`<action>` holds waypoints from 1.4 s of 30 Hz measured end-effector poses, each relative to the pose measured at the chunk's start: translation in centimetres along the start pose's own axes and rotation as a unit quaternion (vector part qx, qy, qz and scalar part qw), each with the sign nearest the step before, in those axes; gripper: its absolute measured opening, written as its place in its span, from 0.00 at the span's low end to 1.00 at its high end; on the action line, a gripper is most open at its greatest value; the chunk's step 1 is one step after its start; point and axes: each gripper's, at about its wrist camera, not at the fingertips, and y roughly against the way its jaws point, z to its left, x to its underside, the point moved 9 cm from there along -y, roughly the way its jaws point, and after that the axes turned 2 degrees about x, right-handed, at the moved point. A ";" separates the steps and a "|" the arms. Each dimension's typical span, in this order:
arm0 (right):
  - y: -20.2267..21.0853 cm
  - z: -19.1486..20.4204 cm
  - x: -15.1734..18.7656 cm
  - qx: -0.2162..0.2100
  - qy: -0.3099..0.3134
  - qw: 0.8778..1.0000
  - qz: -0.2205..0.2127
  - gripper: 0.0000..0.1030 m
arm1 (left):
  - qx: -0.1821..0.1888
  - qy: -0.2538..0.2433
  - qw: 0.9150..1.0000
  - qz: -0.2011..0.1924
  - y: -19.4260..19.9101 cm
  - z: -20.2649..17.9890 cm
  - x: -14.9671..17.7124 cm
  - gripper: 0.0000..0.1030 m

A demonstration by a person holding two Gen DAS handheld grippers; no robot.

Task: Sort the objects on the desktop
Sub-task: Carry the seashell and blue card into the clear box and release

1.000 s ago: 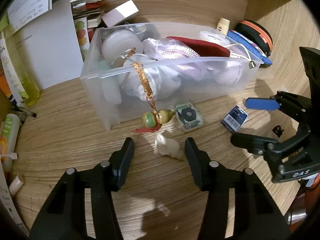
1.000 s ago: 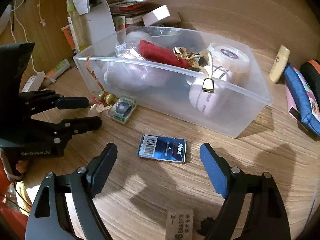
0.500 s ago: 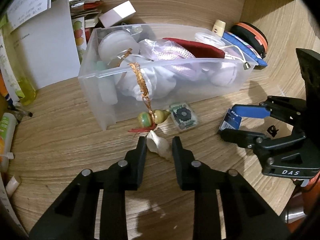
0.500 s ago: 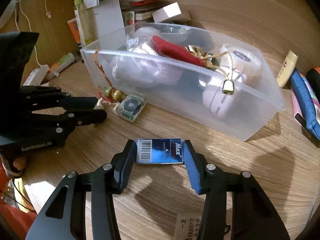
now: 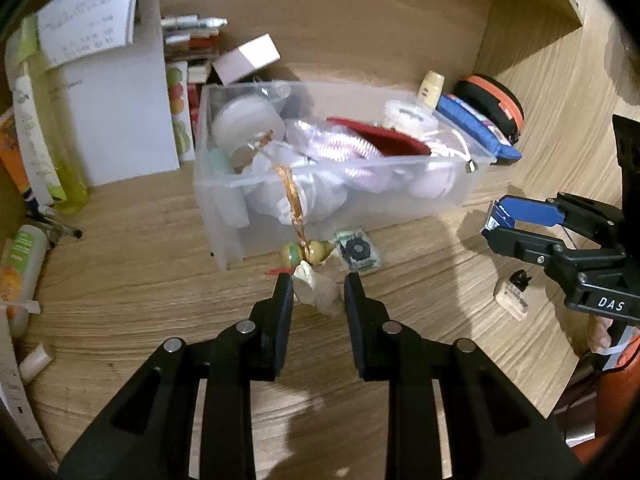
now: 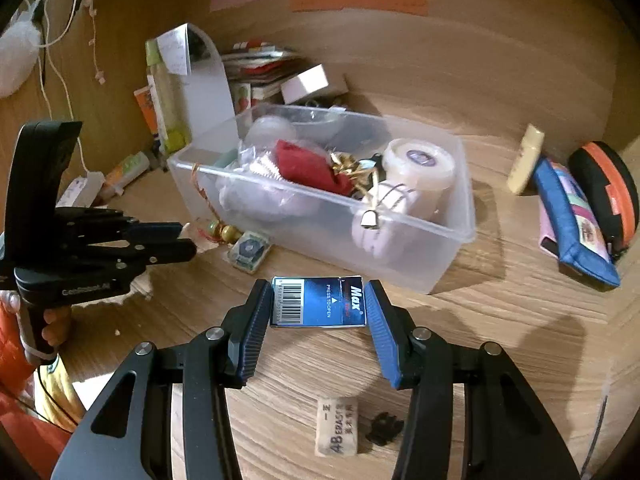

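A cream seashell (image 5: 325,301) is pinched between the black fingers of my left gripper (image 5: 318,283), which is shut on it low over the wooden desk, just in front of the clear plastic bin (image 5: 224,200). My right gripper (image 6: 317,292) is shut on a blue Max staple box (image 6: 316,310), held flat above the desk in front of the bin (image 6: 440,256). The left wrist view shows that gripper (image 5: 490,226) at the right with the box's end (image 5: 496,216) in its tips. The left gripper (image 6: 188,238) shows at the left of the right wrist view.
A gourd charm (image 5: 308,252) on a braided cord hangs over the bin's wall, beside a small green packet (image 5: 358,250). An eraser (image 6: 336,426) and black clip (image 6: 384,428) lie under my right gripper. A blue pencil case (image 6: 572,220), orange-black pouch (image 6: 608,184), papers and bottles line the back.
Both grippers went from open to shut: the left on the seashell, the right on the blue box. The right has since risen, lifting the box off the desk.
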 end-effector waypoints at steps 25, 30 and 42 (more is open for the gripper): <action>1.5 -4.4 -3.8 0.046 -0.009 0.998 -0.052 0.43 | -0.031 0.015 0.996 -0.076 2.9 2.6 -5.3 0.25; 0.2 -5.2 -4.4 0.047 -0.011 0.998 -0.047 0.43 | -0.038 0.018 0.996 -0.076 1.8 3.5 -6.1 0.25; -2.6 -5.9 -4.8 0.040 -0.014 0.999 -0.029 0.43 | -0.034 0.007 0.997 -0.062 -1.0 3.9 -7.1 0.25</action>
